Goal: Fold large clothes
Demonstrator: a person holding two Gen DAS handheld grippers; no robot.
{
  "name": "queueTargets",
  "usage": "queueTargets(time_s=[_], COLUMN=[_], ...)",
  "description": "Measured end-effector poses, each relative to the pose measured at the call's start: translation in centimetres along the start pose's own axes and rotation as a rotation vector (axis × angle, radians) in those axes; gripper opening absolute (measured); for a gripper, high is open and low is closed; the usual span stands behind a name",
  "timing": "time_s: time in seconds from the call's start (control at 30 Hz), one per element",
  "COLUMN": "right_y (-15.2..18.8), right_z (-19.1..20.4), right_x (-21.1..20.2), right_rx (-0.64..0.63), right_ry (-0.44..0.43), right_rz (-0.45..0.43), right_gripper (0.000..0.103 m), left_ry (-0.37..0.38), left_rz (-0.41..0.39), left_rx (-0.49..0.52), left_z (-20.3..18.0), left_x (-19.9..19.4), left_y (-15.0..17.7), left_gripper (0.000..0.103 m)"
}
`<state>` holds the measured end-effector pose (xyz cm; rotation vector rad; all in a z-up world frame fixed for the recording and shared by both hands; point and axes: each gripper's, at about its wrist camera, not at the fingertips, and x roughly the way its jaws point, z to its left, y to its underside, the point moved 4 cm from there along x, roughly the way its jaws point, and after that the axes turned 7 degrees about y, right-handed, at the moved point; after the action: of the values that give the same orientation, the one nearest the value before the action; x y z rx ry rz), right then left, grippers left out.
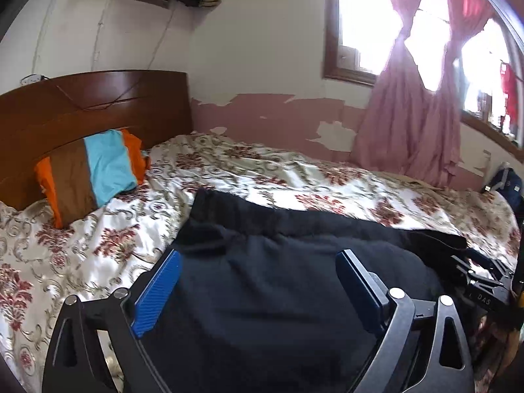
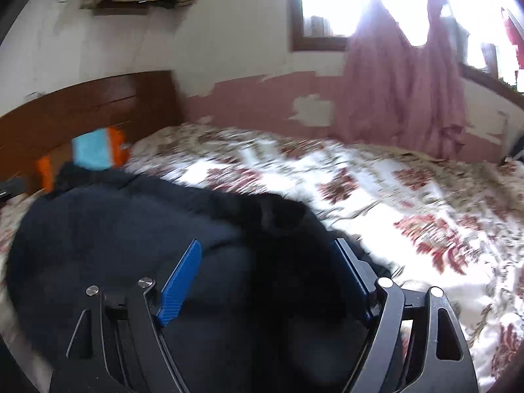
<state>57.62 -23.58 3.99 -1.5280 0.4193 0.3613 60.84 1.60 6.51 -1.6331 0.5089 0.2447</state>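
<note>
Where floral bedspread [image 1: 278, 177] lies; pink curtains [image 1: 409, 114].

My left gripper [image 1: 258, 262] has ribbed blue plastic pads [image 1: 157, 291] on matt black arms with bright metal rivets; my right gripper [image 2: 267, 255] looks the same. Under both I see a dark garment [image 1: 278, 294] of soft, matt, slightly fuzzy cloth. The bedspread [image 1: 229, 170] has a satiny sheen with a woven floral pattern. The headboard [image 1: 98, 104] is glossy varnished wood. The pillow [image 1: 91, 177] near the bed's head edge is smooth cloth.
</note>
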Motion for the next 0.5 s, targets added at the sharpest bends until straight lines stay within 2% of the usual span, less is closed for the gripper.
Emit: queueTargets(time_s=[0.1,0.17,0.3,0.4,0.5], right_y=[3.1,4.2,3.9,2.2,1.0], right_z=[1.7,2.7,3.8,4.2,4.4], right_x=[-0.9,-0.5,1.1,3.4,5.8], right_rx=[-0.076,-0.129,-0.167,-0.173,-0.163], right_ry=[-0.075,-0.088,-0.079,-0.067,-0.056], right_rz=[0.024,0.038,0.025,0.034,0.084], right_gripper=[0.081,0.081,0.081,0.081,0.081], left_ry=[0.072,0.077,-0.011,-0.081,-0.146], left_rz=[0.019,0.048,0.09,0.063,0.061], left_rx=[0.024,0.062,0.179,0.292,0.324], left_z=[-1.2,-2.1,-3.7,-4.7,-4.6], left_x=[-0.2,0.6,3.2,4.8,6.5], left_y=[2.6,4.1,5.5,4.9,3.4], left_gripper=[0.098,0.098,0.098,0.1,0.1])
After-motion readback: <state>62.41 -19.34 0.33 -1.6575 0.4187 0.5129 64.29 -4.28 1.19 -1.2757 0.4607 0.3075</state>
